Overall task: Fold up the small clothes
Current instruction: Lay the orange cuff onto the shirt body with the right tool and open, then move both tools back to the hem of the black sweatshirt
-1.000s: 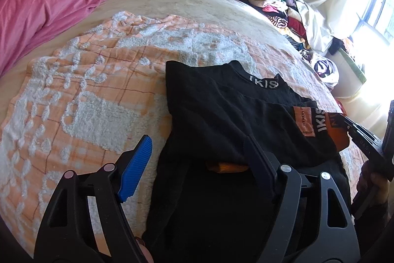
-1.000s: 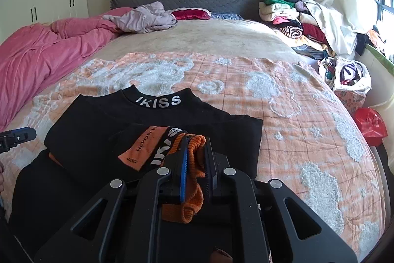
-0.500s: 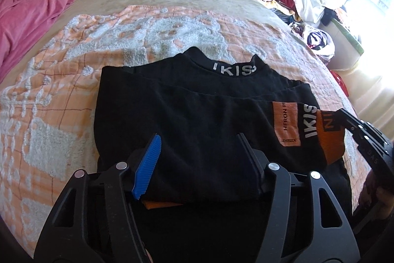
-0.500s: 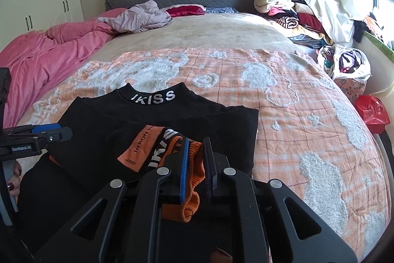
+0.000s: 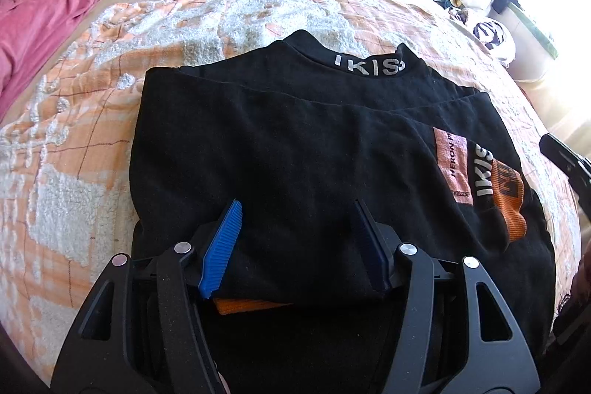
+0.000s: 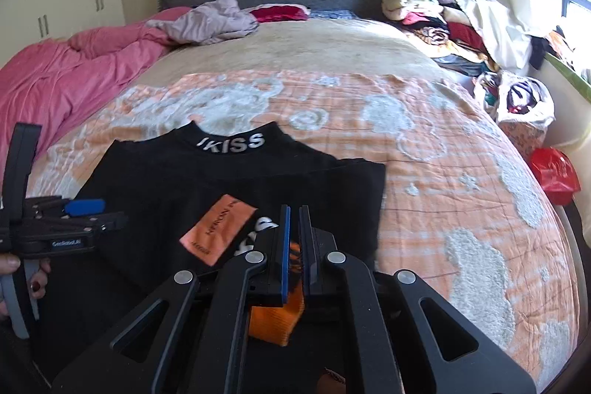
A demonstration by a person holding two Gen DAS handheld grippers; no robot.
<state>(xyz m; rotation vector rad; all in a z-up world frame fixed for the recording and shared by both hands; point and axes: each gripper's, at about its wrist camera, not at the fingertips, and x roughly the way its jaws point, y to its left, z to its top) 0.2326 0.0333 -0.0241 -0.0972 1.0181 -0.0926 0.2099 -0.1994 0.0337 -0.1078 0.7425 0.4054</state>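
A black sweater (image 5: pixel 295 143) with an IKISS collar lies on the blanket, its sleeves folded across the body. My left gripper (image 5: pixel 297 205) stands open over the folded left sleeve. Black cloth fills the gap between its pads, and an orange cuff (image 5: pixel 251 305) peeks out below. In the right wrist view the same left gripper (image 6: pixel 110 211) sits at the sweater's left side. My right gripper (image 6: pixel 294 208) is shut, with only a thin slit between its pads. The other orange cuff (image 6: pixel 277 320) lies under it. In the left wrist view the right gripper (image 5: pixel 550 144) stands clear of that cuff (image 5: pixel 511 209).
An orange-and-white blanket (image 6: pixel 461 172) covers the bed. A pink duvet (image 5: pixel 44 10) lies at the left and a mauve garment (image 6: pixel 214 21) near the headboard. At the right are a pile of clothes (image 6: pixel 424 13), a bag of clothes (image 6: pixel 524 98) and a red bag (image 6: pixel 554 172).
My left gripper has moved from the sweater's left edge onto the folded sleeve and its jaws have narrowed. The right gripper's pads have closed tighter and come off the orange cuff.
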